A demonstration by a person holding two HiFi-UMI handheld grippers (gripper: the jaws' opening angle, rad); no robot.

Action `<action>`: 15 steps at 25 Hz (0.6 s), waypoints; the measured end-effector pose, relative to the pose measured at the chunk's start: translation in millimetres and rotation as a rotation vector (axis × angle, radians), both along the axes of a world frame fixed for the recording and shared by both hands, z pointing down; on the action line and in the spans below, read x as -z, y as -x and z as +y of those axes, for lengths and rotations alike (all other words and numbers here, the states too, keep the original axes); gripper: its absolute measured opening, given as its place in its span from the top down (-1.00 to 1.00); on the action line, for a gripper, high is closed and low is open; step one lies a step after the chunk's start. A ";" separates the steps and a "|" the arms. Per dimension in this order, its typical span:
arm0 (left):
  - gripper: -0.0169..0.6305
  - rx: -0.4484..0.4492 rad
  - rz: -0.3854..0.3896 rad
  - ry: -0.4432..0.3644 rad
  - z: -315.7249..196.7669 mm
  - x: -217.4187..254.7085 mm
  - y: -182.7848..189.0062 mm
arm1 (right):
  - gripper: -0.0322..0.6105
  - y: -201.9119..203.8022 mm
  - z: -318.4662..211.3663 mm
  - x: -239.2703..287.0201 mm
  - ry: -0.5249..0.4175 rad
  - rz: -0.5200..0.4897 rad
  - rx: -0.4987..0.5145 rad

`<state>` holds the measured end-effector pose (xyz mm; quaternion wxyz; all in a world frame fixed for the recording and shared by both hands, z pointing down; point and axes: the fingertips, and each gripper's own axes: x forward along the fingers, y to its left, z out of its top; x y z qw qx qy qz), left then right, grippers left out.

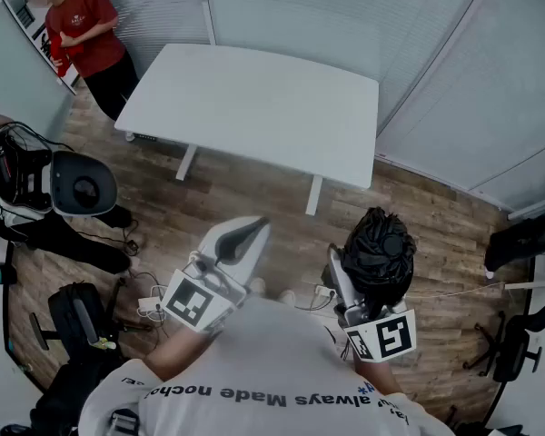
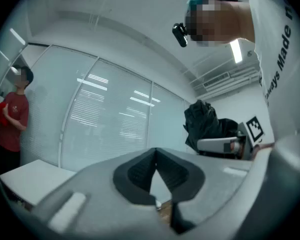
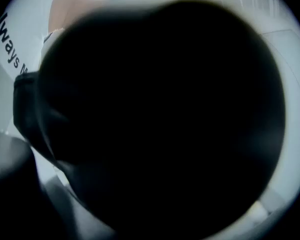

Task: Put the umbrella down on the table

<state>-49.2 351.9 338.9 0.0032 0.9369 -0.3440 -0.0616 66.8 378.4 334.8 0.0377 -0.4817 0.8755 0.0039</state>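
Fingers (image 2: 136,173) of the left gripper (image 2: 156,153) meet at their tips with nothing between them, leaving only a small triangular gap lower down. The right gripper (image 1: 361,284) has its own view almost filled by a black mass, so its jaws cannot be made out there. The head view shows them clamped on the black folded fabric umbrella (image 1: 380,248), held near the person and well apart from the white rectangular table (image 1: 254,98) farther off. Brown wooden floor (image 1: 254,189) lies open between the grippers and the table's near edge. A dark office chair (image 1: 82,187) stands to the left. The white T-shirt (image 1: 272,371) reads "always Made"; the rest is cut off.
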 end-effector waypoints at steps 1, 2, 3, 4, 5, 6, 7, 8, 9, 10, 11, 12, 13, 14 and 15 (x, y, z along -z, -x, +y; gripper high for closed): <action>0.94 0.001 0.005 0.003 -12.8 2.0 -3.3 | 0.16 -3.3 -12.3 2.3 -0.001 -0.007 0.003; 0.94 0.002 0.008 0.006 -23.8 3.6 -5.9 | 0.16 -5.7 -23.0 4.3 -0.001 -0.013 0.007; 0.94 0.001 0.011 0.013 -31.5 4.6 -7.3 | 0.15 -6.5 -30.7 5.7 -0.001 -0.018 0.010; 0.94 -0.002 0.012 0.021 -35.3 5.0 -6.8 | 0.15 -5.0 -34.8 6.4 -0.002 -0.020 0.013; 0.94 -0.005 0.012 0.026 -35.6 4.9 -3.7 | 0.15 -0.7 -35.6 6.5 -0.004 -0.016 0.015; 0.94 -0.008 0.014 0.025 -33.0 4.5 2.6 | 0.15 6.7 -33.4 6.3 -0.008 -0.008 0.014; 0.94 -0.011 0.018 0.021 -28.2 3.8 12.1 | 0.15 17.1 -29.1 6.0 -0.014 0.001 0.013; 0.94 -0.015 0.022 0.017 -22.3 2.8 23.5 | 0.15 29.3 -23.4 5.6 -0.020 0.008 0.012; 0.94 -0.018 0.027 0.016 -16.4 1.5 35.2 | 0.15 41.2 -17.9 5.3 -0.023 0.011 0.011; 0.94 -0.022 0.031 0.014 -11.8 0.3 45.8 | 0.15 51.6 -13.8 5.2 -0.026 0.012 0.010; 0.94 -0.024 0.034 0.009 -9.4 -0.5 55.2 | 0.15 60.2 -12.0 5.3 -0.030 0.014 0.009; 0.94 -0.025 0.032 0.001 -9.3 -0.9 63.1 | 0.15 67.3 -12.4 5.4 -0.035 0.017 0.008; 0.94 -0.026 0.029 -0.005 -10.8 -1.3 69.5 | 0.15 73.4 -14.3 5.5 -0.040 0.019 0.007; 0.94 -0.026 0.027 -0.011 -12.6 -1.4 74.8 | 0.15 78.3 -16.2 5.1 -0.043 0.021 0.005; 0.94 -0.025 0.028 -0.017 -13.8 -1.2 79.1 | 0.15 82.0 -17.3 4.6 -0.043 0.021 0.003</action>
